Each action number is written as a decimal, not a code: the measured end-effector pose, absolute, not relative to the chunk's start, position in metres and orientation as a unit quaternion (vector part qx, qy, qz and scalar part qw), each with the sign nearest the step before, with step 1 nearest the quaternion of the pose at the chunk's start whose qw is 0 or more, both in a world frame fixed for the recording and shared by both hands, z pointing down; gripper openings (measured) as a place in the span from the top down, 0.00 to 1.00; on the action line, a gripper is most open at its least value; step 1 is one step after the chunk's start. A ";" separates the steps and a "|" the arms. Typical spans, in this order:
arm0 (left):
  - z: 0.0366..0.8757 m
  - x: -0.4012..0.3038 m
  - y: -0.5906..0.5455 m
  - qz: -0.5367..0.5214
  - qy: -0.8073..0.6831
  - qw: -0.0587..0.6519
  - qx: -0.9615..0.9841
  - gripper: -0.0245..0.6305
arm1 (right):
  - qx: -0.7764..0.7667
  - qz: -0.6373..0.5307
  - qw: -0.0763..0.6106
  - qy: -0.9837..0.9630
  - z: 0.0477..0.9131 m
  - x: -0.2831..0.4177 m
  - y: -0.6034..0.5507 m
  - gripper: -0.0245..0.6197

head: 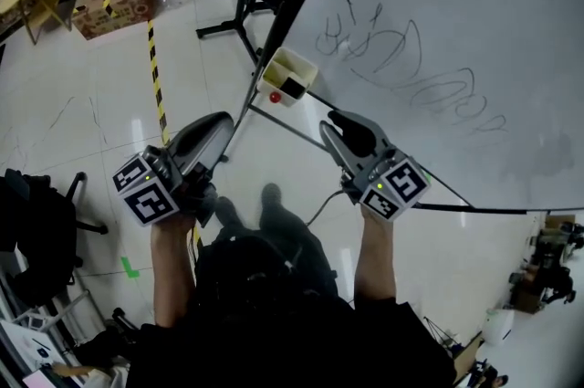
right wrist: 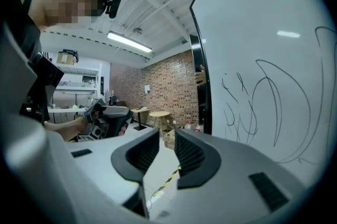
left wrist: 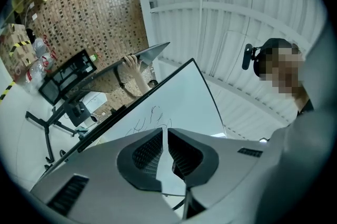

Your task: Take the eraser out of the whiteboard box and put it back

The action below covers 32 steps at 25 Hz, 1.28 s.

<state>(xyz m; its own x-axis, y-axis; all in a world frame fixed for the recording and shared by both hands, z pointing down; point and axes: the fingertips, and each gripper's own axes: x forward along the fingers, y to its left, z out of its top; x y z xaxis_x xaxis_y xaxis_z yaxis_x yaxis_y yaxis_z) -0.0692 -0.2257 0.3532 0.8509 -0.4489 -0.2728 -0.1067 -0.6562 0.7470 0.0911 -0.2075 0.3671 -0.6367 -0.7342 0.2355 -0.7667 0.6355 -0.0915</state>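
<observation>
by the big white scribbled whiteboard [head: 456,12], the grey left gripper [head: 226,118] and grey right gripper [head: 330,123] are each just a little open and empty, and the small cream box [head: 290,65] ahead between them, maybe nearer the right, holds the black eraser [head: 294,88].

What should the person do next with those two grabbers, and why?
Probably reach the right gripper forward to the white box on the lower edge of the whiteboard. A dark block, likely the eraser, sits in it. The right gripper's jaws stand apart with nothing between them, short of the box.
</observation>
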 end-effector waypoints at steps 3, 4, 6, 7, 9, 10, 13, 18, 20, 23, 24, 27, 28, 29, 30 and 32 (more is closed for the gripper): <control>0.356 -0.067 -0.237 -0.221 -0.172 0.381 0.881 0.94 | 0.410 0.101 0.100 -0.901 0.383 0.098 -0.226 0.78; 0.357 -0.066 -0.242 -0.222 -0.178 0.380 0.880 0.94 | 0.407 0.105 0.102 -0.902 0.387 0.101 -0.232 0.78; 0.357 -0.061 -0.249 -0.221 -0.188 0.380 0.878 0.94 | 0.401 0.110 0.108 -0.903 0.394 0.106 -0.244 0.78; 0.357 -0.058 -0.252 -0.218 -0.191 0.379 0.879 0.94 | 0.398 0.112 0.111 -0.903 0.397 0.110 -0.249 0.78; 0.356 -0.051 -0.257 -0.212 -0.198 0.377 0.880 0.94 | 0.397 0.115 0.122 -0.903 0.405 0.116 -0.261 0.78; 0.357 -0.048 -0.259 -0.210 -0.200 0.377 0.880 0.94 | 0.397 0.116 0.131 -0.901 0.412 0.120 -0.267 0.78; 0.360 -0.041 -0.264 -0.204 -0.207 0.380 0.878 0.94 | 0.404 0.119 0.168 -0.891 0.438 0.129 -0.284 0.75; 0.367 -0.039 -0.274 -0.201 -0.223 0.386 0.872 0.94 | 0.412 0.128 0.234 -0.871 0.490 0.135 -0.306 0.72; 0.368 -0.037 -0.275 -0.200 -0.226 0.387 0.871 0.94 | 0.412 0.127 0.259 -0.864 0.506 0.135 -0.312 0.72; 0.371 -0.036 -0.275 -0.198 -0.230 0.388 0.870 0.94 | 0.415 0.120 0.293 -0.853 0.525 0.134 -0.318 0.69; 0.372 -0.036 -0.275 -0.197 -0.231 0.389 0.870 0.94 | 0.416 0.117 0.301 -0.850 0.530 0.134 -0.320 0.68; 0.375 -0.038 -0.276 -0.197 -0.237 0.391 0.867 0.94 | 0.416 0.113 0.314 -0.846 0.542 0.132 -0.325 0.68; 0.375 -0.038 -0.276 -0.198 -0.238 0.391 0.867 0.94 | 0.416 0.112 0.317 -0.845 0.545 0.131 -0.326 0.68; 0.376 -0.039 -0.276 -0.198 -0.239 0.392 0.866 0.94 | 0.415 0.112 0.317 -0.845 0.547 0.129 -0.327 0.68; 0.376 -0.040 -0.276 -0.199 -0.240 0.391 0.866 0.94 | 0.413 0.111 0.315 -0.847 0.547 0.127 -0.328 0.68; 0.375 -0.041 -0.276 -0.200 -0.241 0.390 0.866 0.94 | 0.410 0.107 0.312 -0.850 0.545 0.123 -0.329 0.68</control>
<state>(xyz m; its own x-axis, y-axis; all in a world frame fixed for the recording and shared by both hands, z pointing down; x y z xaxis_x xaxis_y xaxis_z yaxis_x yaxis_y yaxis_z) -0.0408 -0.2759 0.3751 0.8035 -0.5741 -0.1575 -0.2620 -0.5785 0.7724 0.1226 -0.3289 0.5455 -0.4694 -0.6298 0.6189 -0.7637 0.6414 0.0735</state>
